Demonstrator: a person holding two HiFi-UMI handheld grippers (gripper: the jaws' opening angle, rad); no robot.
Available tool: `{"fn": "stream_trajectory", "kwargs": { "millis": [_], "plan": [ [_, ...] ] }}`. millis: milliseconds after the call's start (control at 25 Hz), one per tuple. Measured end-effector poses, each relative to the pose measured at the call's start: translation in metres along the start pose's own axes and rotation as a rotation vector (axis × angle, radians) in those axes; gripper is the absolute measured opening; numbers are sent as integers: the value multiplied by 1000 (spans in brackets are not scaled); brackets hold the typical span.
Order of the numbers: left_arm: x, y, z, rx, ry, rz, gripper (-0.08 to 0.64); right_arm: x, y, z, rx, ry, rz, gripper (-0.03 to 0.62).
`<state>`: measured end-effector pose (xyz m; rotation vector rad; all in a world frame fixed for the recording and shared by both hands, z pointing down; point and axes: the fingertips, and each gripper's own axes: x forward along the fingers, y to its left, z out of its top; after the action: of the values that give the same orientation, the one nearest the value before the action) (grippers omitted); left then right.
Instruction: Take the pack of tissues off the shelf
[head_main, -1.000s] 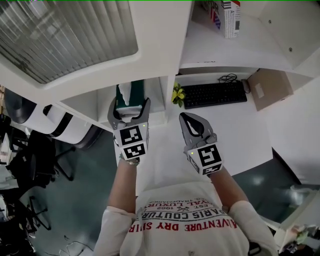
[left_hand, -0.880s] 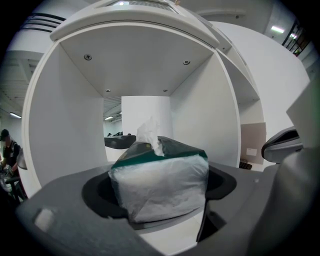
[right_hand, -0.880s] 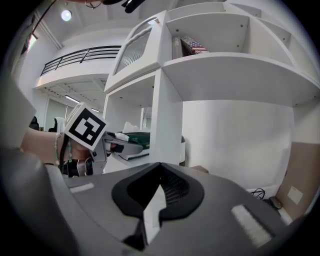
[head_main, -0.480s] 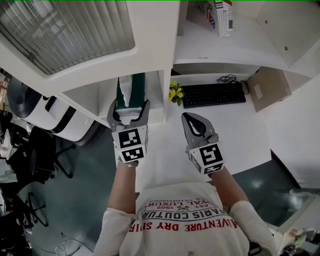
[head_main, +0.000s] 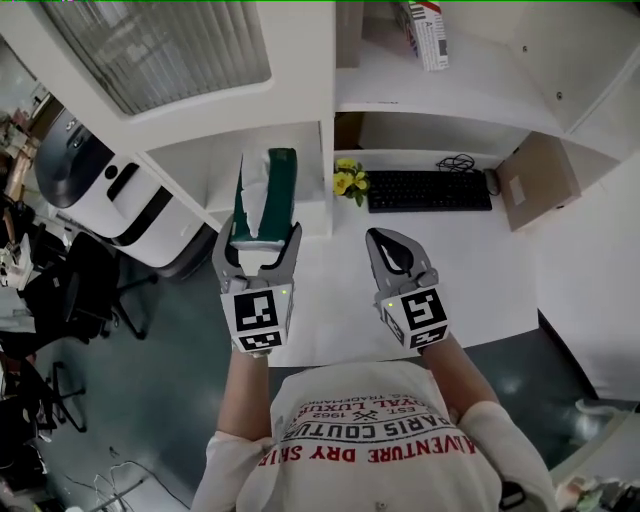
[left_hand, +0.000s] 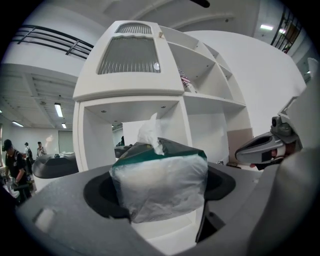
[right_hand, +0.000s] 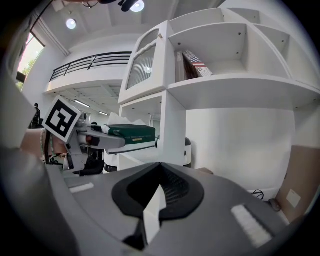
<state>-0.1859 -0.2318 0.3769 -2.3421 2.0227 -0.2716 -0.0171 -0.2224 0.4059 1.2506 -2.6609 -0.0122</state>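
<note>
The pack of tissues (head_main: 265, 195), clear plastic with a dark green top and a white tissue sticking out, is gripped at its near end by my left gripper (head_main: 258, 226). The jaws have just been closing slightly on it. In the left gripper view the pack (left_hand: 160, 185) fills the gap between both fingers, with the white shelf unit (left_hand: 127, 80) behind it. The pack hangs in front of the low shelf compartment (head_main: 195, 175), above its edge. My right gripper (head_main: 386, 238) hovers over the white desk (head_main: 470, 250), shut and empty. Its own view shows the pack (right_hand: 131, 134) at the left.
A black keyboard (head_main: 430, 190), yellow flowers (head_main: 347, 183) and a cardboard box (head_main: 540, 180) lie on the desk. Books (head_main: 425, 30) stand on the upper shelf. A grey machine (head_main: 100, 185) and office chairs (head_main: 70, 300) are at the left.
My left gripper has drawn back toward me with the pack, which now shows further out of the compartment. The right gripper has shifted only a little.
</note>
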Motion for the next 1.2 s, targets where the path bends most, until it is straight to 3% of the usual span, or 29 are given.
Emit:
{"fn": "stream_trajectory", "kwargs": {
  "millis": [280,520,920,1200],
  "plan": [
    [-56,-19,-3,-14,-38,-50,422,-21,12,-4,0,-4,46,2],
    [-87,-27,-14,-74,-38,-90,422,-35,20,-9,20,-10,95,2],
    [-104,-30,-26,-79,-14,-115,423,-57,33,6,18,-106,173,0],
    [-102,-31,-26,-76,-13,-133,423,-56,39,10,5,-116,194,0]
  ]
}}
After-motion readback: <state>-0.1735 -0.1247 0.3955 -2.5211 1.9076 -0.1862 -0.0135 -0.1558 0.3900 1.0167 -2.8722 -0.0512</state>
